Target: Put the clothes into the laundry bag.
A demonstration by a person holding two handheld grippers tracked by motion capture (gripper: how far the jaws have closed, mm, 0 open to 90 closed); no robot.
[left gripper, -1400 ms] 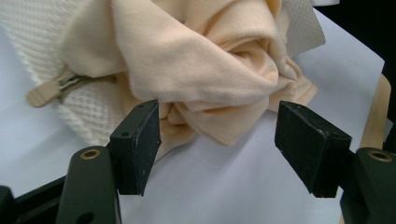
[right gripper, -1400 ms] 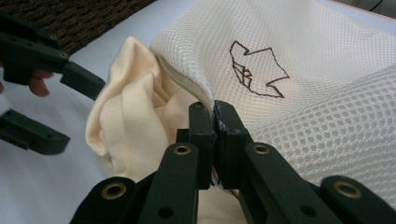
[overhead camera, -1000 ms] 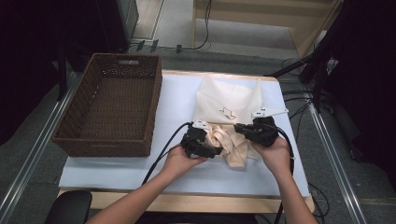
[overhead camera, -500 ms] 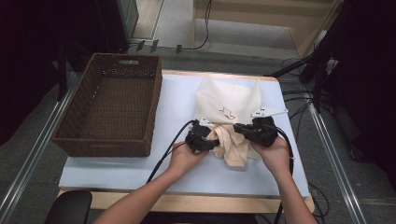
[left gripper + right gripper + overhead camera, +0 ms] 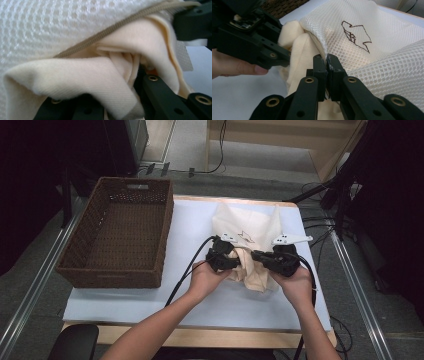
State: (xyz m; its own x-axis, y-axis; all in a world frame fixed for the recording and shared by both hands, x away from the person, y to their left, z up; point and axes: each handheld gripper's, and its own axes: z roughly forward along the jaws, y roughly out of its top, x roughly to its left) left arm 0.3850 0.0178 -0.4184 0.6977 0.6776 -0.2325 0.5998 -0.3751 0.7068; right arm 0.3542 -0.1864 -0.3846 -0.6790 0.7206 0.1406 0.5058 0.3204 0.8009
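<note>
Mesh laundry bag [image 5: 248, 227] lies on the table [image 5: 190, 227], right of centre, its zippered mouth [image 5: 105, 35] facing the person. A cream cloth [image 5: 255, 272] sits half in, half out of that mouth, bunched between the two claws.

Right claw [image 5: 327, 62]: jaws pressed together on the mesh edge of the bag at the opening, pinning the rim. It sits on the right side of the mouth.

Left claw [image 5: 226, 261]: at the left side of the mouth, jaws buried in the folds of cloth. In the left gripper view the cloth drapes over and between the jaws; looks like a grip on the cloth, though the tips are hidden, so the closure is a judgement.

Key relation: the bag's interior runs away from the person, toward the far edge of the table. The loose cloth lies on the near side of the mouth, directly ahead of the left claw. Pushing in means driving the left claw forward while the right claw keeps the rim pinned.

Wicker basket [image 5: 120, 237] stands well apart at left.
</note>
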